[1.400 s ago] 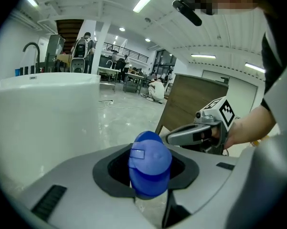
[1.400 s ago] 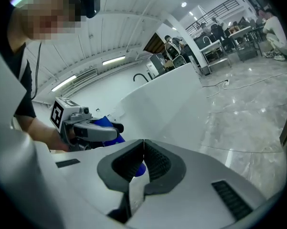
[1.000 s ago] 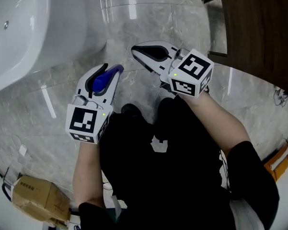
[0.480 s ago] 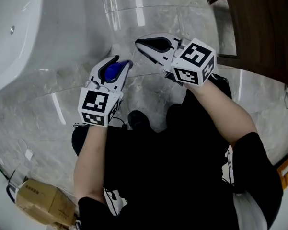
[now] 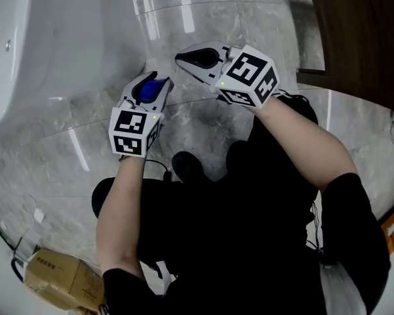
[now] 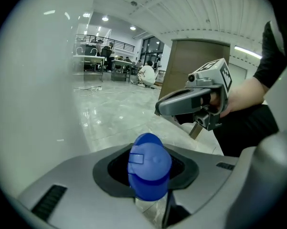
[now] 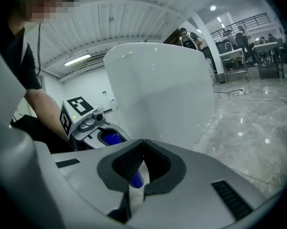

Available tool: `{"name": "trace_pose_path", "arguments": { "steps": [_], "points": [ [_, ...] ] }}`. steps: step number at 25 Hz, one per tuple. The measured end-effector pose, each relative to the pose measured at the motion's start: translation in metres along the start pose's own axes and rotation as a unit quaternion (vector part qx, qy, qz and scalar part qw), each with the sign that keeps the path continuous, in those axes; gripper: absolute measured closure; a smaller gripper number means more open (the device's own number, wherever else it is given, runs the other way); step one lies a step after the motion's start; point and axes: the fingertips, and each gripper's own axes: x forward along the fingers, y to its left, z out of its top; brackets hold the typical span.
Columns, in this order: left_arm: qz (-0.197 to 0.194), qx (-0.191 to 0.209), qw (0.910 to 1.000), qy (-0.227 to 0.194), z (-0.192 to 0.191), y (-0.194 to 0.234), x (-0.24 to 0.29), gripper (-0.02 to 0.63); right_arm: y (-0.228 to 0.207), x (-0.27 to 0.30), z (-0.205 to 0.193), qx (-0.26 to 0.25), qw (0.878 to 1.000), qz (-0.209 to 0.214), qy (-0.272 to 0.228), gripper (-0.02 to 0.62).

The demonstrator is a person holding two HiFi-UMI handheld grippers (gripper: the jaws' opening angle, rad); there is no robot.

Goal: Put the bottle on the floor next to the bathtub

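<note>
Bottle (image 6: 149, 166), blue flip cap on top, sits clamped in the left gripper (image 5: 155, 81), held over the floor. Right gripper (image 5: 182, 59) hangs just beside it, jaws pinched tip to tip. Glossy grey marble floor (image 5: 203, 25) lies below, with the white bathtub (image 5: 26, 38) at left and a dark wooden cabinet (image 5: 360, 31) beyond.

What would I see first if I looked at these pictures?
The bottle with its bright blue cap jumps out, clamped in the left gripper above the shiny grey marble floor. Just to its left curves the big white bathtub.
</note>
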Motion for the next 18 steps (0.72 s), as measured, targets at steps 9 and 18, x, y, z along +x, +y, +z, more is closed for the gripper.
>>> {"name": "trace_pose_path", "arguments": {
  "steps": [9, 18],
  "points": [
    [0.008, 0.038, 0.9984, 0.041, -0.038, 0.013, 0.043, 0.465, -0.002, 0.005, -0.013, 0.009, 1.0, 0.007, 0.007, 0.566],
    [-0.009, 0.064, 0.9935, 0.093, -0.079, 0.016, 0.072, 0.465, 0.004, -0.008, -0.001, 0.032, 0.999, 0.017, -0.017, 0.566]
  ]
}}
